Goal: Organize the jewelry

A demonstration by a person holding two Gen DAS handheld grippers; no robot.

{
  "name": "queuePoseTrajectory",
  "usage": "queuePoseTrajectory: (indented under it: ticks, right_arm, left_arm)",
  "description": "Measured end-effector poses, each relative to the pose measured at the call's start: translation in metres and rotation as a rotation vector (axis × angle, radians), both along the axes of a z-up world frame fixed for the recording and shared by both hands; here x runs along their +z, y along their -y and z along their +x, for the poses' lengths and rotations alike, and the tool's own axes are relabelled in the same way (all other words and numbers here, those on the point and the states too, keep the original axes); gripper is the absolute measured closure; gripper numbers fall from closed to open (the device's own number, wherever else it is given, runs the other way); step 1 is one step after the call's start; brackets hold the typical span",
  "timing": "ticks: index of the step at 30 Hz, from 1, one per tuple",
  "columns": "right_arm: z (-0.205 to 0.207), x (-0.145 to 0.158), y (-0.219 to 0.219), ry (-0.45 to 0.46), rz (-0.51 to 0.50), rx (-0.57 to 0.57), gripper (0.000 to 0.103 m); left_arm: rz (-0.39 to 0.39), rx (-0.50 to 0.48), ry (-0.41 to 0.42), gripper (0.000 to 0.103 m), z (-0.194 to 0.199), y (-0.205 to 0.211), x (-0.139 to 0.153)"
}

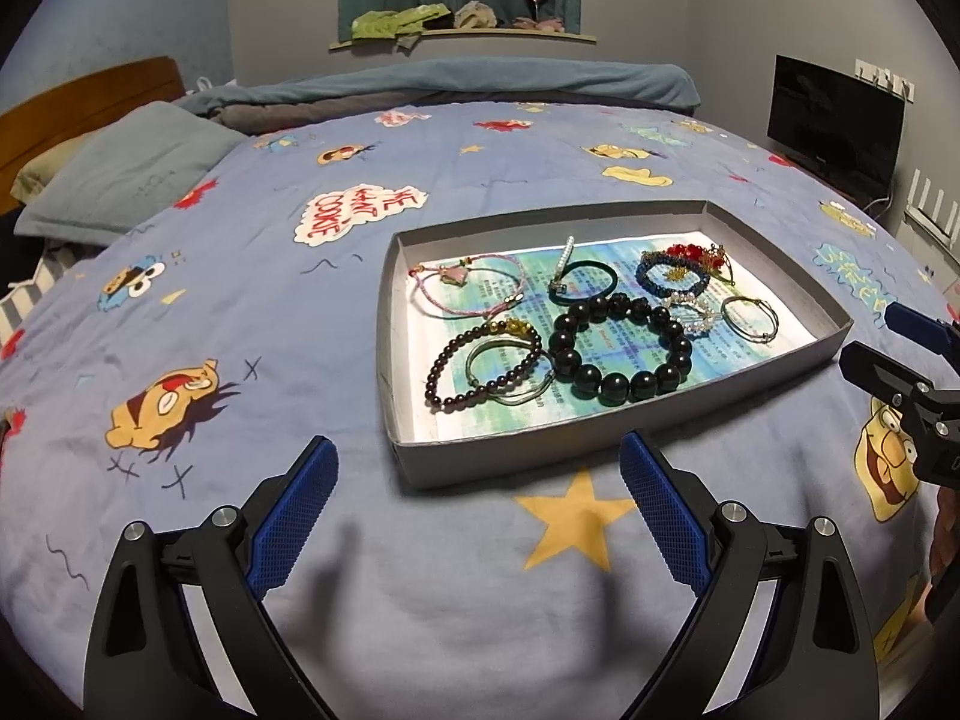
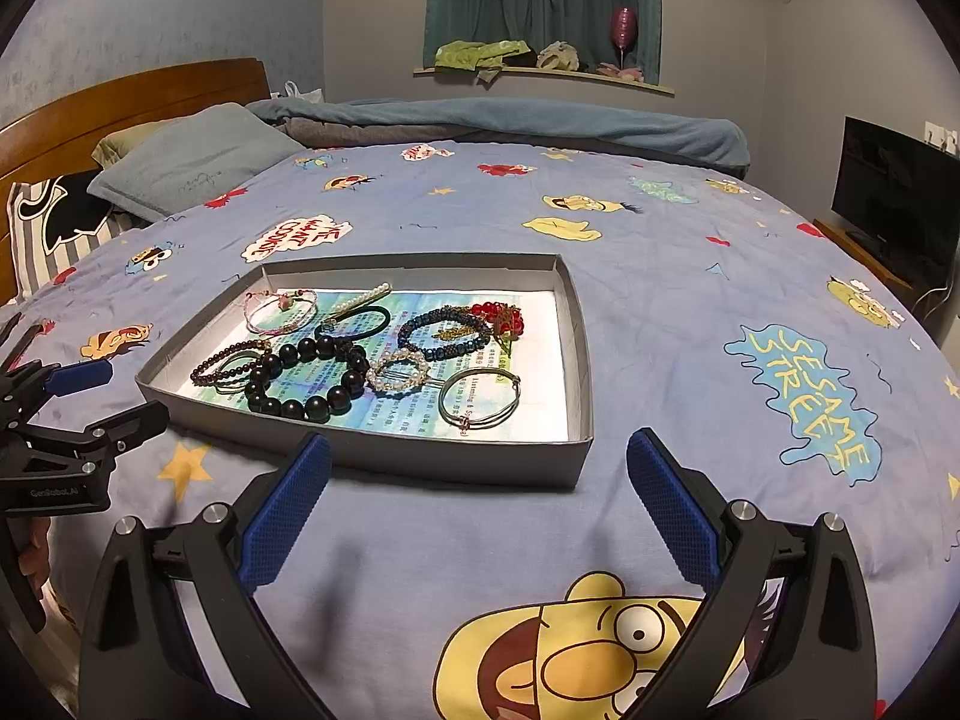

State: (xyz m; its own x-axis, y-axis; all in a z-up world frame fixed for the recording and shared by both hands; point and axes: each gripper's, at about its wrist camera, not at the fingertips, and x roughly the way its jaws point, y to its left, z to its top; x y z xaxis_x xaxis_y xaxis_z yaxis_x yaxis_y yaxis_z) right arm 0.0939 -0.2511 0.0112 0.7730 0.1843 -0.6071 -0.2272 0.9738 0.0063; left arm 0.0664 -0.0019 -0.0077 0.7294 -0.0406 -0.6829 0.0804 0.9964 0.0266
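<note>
Hovering: left claw [image 1: 477, 468] spread, right claw [image 2: 480, 462] spread, both empty | tray [image 1: 420, 456] bracelets overlap, tangled

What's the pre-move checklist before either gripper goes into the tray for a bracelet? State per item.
1. Left gripper open and empty: ok.
2. Right gripper open and empty: ok.
3. Both grippers outside the grey tray, short of its near wall: ok.
4. Large black bead bracelet lies free of the other pieces: not ok, it overlaps the green cord bracelet and touches the pearl ring.
5. An isolated piece to pick first: ok, the thin cord bangle lies alone near the tray's right corner.
6. Where sorted pieces should go: cannot tell, only the one tray on the bedspread shows.
</note>
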Motion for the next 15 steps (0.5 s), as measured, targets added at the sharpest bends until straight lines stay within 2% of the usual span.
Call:
queuePoseTrajectory:
  ticks: [15]
  right_arm:
    - [0.0005,-0.0039,-0.0027,-0.010,-0.007,-0.003,0.006]
  left_arm:
    - [-0.004,0.001,-0.009,0.009,0.0004,-0.0034,-0.0028]
